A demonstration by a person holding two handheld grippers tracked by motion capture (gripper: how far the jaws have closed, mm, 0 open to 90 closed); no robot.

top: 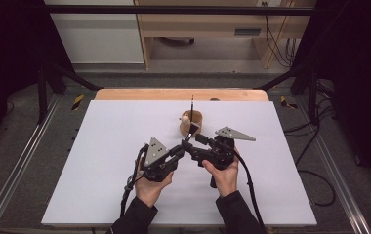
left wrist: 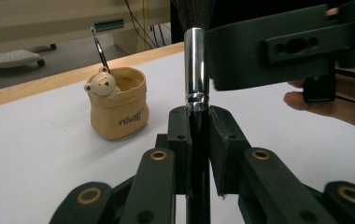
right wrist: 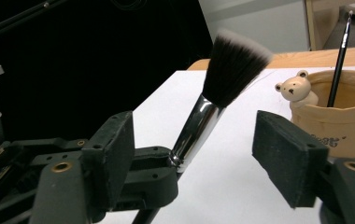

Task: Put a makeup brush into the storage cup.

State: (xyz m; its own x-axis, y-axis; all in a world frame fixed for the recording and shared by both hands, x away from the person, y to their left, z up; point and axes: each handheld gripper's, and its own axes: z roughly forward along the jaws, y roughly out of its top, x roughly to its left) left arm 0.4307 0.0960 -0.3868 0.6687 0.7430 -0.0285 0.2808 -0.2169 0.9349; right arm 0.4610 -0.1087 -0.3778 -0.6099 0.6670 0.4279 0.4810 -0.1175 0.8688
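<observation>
My left gripper (left wrist: 199,122) is shut on the black handle of a makeup brush (left wrist: 196,70), which has a silver ferrule and dark, white-tipped bristles (right wrist: 234,67) and stands upright. My right gripper (right wrist: 196,140) is open, with a jaw on either side of the ferrule and touching neither side. In the high view the left gripper (top: 179,151) and the right gripper (top: 196,141) meet at mid-table. Just behind them stands a tan cup (top: 191,123) with a small bear figure (right wrist: 297,87) on its rim. A thin dark brush (right wrist: 339,60) stands in it.
A white mat (top: 105,146) covers the table, with a wooden edge (top: 125,94) at the far side. Black frame bars (top: 51,78) flank the table. Cables (top: 315,180) lie on the floor at right.
</observation>
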